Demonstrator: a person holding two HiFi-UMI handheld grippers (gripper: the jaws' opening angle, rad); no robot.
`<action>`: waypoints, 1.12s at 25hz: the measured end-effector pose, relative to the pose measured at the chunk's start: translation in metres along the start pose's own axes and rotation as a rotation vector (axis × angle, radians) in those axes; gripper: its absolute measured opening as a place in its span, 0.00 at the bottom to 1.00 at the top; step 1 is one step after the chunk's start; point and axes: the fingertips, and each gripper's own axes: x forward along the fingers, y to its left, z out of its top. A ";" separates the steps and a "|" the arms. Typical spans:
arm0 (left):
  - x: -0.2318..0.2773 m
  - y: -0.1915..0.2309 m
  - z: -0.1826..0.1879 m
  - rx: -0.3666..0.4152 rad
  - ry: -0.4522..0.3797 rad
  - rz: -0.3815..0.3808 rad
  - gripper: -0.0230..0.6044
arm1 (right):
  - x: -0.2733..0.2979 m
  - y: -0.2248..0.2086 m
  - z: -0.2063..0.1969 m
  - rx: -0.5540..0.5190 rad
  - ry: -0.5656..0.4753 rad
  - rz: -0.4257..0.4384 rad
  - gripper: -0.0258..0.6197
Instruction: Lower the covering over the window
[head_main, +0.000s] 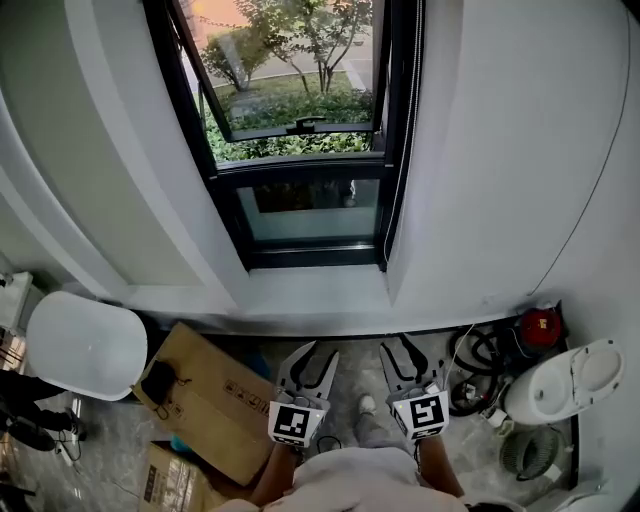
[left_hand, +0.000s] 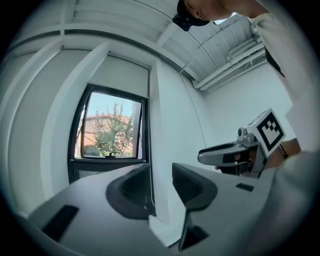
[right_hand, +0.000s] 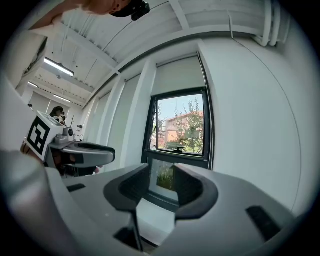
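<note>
The black-framed window (head_main: 300, 120) stood mostly bare, its pale roller blind (right_hand: 180, 75) sitting high at the top. A thin cord (head_main: 403, 130) hung along the right frame. The left gripper (head_main: 318, 352) and right gripper (head_main: 397, 345) gaped empty, well short of it; one should pinch that cord squarely, then pull steadily.

**Cut Off and Covered**

In the head view the window (head_main: 300, 150) runs off the top edge, and a cardboard box (head_main: 165, 485) is cropped at the bottom edge. The left gripper (left_hand: 161, 172) covers the window's lower pane in its own view. The right gripper (right_hand: 161, 172) hides the sill. The cord (head_main: 405, 130) beside the frame is too thin to trace downward.
</note>
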 end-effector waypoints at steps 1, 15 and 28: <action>0.004 0.002 -0.002 0.003 0.003 0.004 0.27 | 0.004 -0.003 -0.001 0.000 0.000 0.004 0.25; 0.100 0.038 -0.021 0.005 0.064 0.071 0.23 | 0.096 -0.070 -0.014 0.012 0.021 0.087 0.24; 0.185 0.045 -0.029 0.004 0.088 0.122 0.22 | 0.150 -0.139 -0.022 0.022 0.025 0.145 0.24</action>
